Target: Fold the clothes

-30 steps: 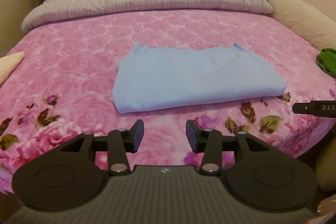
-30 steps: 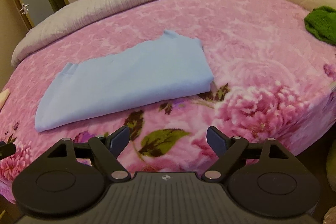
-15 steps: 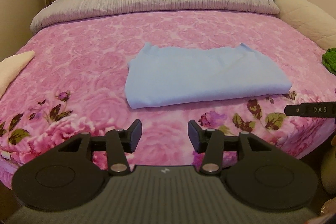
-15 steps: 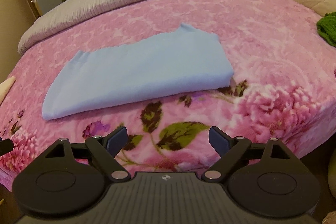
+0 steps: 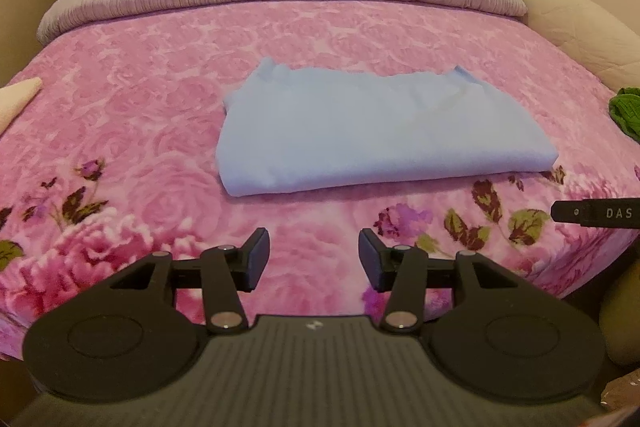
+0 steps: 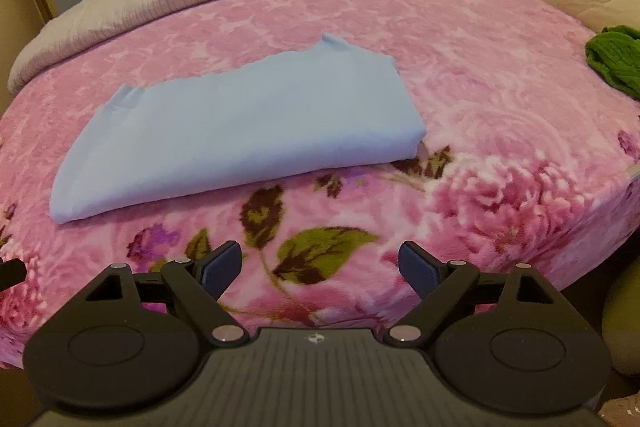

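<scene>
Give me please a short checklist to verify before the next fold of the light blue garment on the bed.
1. Left tongs open and empty: ok.
2. Right tongs open and empty: ok.
3. Light blue garment lies flat on the pink floral blanket, already folded to a long rectangle: ok.
4. Nothing rests on the garment: ok.
5. Green knitted item lies apart from the garment, toward the right edge: ok.
6. Hidden layers lie even inside the fold: cannot tell.
</scene>
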The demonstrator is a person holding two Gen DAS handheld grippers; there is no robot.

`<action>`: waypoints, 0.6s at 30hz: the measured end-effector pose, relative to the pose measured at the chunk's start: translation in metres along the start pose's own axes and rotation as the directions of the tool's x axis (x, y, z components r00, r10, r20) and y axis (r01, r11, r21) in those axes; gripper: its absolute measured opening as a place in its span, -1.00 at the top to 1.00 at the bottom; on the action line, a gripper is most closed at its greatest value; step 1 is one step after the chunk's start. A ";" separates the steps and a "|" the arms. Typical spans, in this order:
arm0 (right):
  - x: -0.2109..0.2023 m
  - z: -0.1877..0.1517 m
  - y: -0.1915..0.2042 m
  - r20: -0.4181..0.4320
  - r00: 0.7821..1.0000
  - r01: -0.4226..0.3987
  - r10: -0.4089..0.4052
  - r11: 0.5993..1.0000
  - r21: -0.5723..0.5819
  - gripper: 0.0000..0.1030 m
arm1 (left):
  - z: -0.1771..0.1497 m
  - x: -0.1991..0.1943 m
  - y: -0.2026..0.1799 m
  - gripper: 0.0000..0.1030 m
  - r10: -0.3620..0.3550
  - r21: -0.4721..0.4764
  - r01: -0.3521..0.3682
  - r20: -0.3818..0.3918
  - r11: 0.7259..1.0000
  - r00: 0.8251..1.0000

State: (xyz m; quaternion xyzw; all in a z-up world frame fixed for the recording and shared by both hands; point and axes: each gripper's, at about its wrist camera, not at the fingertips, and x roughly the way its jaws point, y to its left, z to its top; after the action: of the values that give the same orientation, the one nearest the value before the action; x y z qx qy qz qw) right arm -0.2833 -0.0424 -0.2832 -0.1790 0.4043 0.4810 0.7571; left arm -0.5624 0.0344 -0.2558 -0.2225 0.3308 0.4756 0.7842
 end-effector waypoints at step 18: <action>0.054 0.017 -0.060 0.084 0.967 -0.255 0.241 0.902 0.348 -0.42 | 0.025 0.056 0.045 0.24 -0.037 -0.103 0.036 -0.005 0.994 0.999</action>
State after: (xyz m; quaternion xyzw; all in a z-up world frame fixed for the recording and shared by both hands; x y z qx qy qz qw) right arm -0.2122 -0.0278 -0.3223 0.0230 0.4893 0.4955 0.7173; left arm -0.5764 0.1047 -0.2817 -0.2702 0.3046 0.4766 0.7791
